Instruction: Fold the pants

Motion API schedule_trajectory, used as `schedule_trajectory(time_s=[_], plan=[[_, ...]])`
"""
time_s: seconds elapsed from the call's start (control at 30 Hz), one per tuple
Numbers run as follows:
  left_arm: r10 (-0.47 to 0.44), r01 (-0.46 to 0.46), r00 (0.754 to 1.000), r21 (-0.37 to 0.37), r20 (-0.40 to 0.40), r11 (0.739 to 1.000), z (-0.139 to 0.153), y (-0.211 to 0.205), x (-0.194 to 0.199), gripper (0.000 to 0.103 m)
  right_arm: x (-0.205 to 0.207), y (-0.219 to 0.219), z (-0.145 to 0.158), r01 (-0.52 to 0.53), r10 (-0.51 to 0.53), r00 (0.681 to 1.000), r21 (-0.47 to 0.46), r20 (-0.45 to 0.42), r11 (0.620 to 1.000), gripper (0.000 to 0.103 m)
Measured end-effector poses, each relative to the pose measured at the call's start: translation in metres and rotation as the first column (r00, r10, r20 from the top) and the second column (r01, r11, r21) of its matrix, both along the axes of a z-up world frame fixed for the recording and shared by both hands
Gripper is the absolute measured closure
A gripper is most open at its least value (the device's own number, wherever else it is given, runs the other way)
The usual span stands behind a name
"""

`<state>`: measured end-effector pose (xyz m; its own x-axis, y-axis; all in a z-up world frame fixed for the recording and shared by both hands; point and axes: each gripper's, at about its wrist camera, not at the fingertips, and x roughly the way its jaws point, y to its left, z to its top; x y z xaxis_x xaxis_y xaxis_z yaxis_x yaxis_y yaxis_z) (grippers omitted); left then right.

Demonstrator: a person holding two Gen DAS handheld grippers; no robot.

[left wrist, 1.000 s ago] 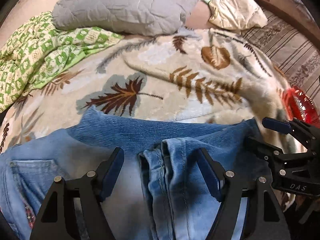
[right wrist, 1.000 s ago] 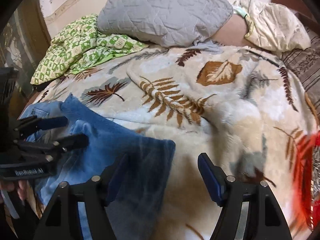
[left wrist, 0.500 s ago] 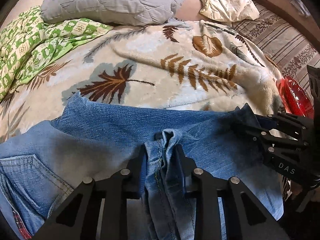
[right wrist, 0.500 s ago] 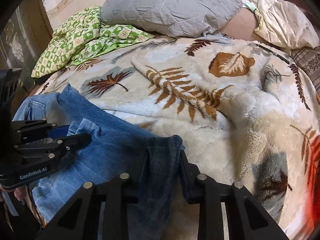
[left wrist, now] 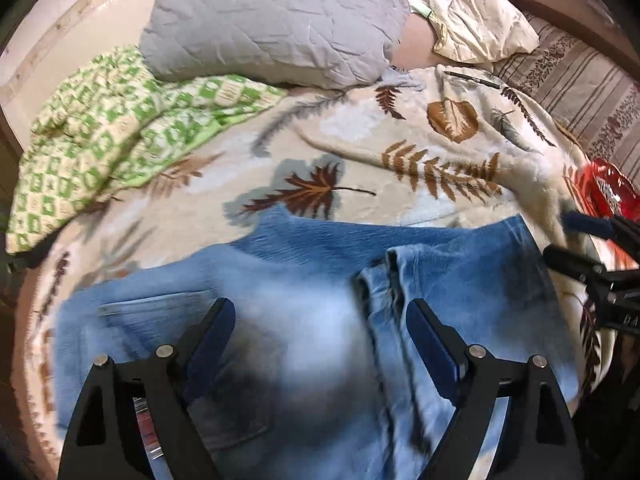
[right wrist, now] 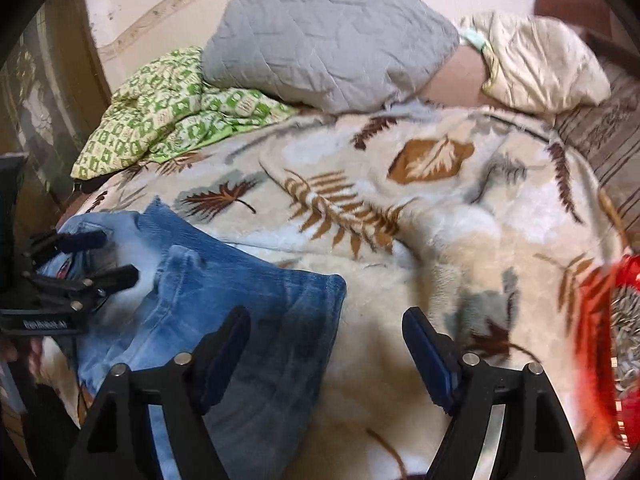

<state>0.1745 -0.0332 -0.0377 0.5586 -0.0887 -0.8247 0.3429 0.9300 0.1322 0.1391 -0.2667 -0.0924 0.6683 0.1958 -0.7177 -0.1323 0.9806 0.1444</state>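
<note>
Left wrist view: the jeans (left wrist: 320,304) lie folded on the leaf-print blanket (left wrist: 360,152) at the near edge of the bed. A doubled hem (left wrist: 384,276) rests on top, right of centre. The left gripper (left wrist: 320,344) hangs over the denim, fingers spread wide, holding nothing. The right gripper (left wrist: 592,248) shows at the right edge, fingers parted.

Right wrist view: the right gripper (right wrist: 326,348) is spread over the corner of the jeans (right wrist: 240,300), empty; the left gripper (right wrist: 104,256) is also parted above the cloth.

Containers: a red tray (right wrist: 624,340) at the blanket's right edge holds a grey-white granular fill, too blurred to identify.

Surroundings: a grey pillow (left wrist: 272,24), a green checked cloth (left wrist: 104,136) and a cream pillow (left wrist: 476,28) lie at the head of the bed.

Change from 0.5 s ago: both grippers were then clamped on folds of denim; both have released, and the jeans lie flat.
</note>
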Motion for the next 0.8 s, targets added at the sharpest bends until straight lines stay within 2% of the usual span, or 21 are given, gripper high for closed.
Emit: schedule_trajectory(time_s=[0.13,0.23,0.3,0.47,0.6,0.7,0.8], plan=[[0.021,-0.023,0.999,0.079,0.029,0.997,0.025,0.02,-0.018,0.015,-0.015,0.007,0.023,-0.011,0.011,0.999,-0.007,0.048,1.0,0.022],[0.066,-0.07,0.997,0.091,0.042,0.993,0.055,0.05,-0.034,0.015,-0.023,0.021,0.047,-0.041,0.041,0.995,-0.001,0.093,0.999,0.022],[0.109,-0.113,0.993,0.094,0.048,0.989,0.08,0.076,-0.043,0.015,-0.028,0.032,0.063,-0.066,0.064,0.99,0.012,0.124,0.998,0.022],[0.205,-0.215,0.976,0.164,0.077,0.963,0.138,0.152,-0.087,0.015,-0.034,0.065,0.091,-0.13,0.122,0.976,0.034,0.18,0.991,0.02],[0.274,-0.284,0.959,0.174,0.078,0.943,0.147,0.202,-0.125,0.007,-0.038,0.099,0.1,-0.182,0.173,0.962,0.026,0.214,0.983,0.019],[0.296,-0.304,0.952,0.159,0.07,0.939,0.133,0.224,-0.145,0.007,-0.039,0.121,0.098,-0.219,0.209,0.956,0.026,0.205,0.975,0.019],[0.312,-0.317,0.948,0.104,0.065,0.943,0.11,0.239,-0.153,0.007,-0.04,0.144,0.095,-0.257,0.253,0.948,-0.004,0.192,0.966,0.016]])
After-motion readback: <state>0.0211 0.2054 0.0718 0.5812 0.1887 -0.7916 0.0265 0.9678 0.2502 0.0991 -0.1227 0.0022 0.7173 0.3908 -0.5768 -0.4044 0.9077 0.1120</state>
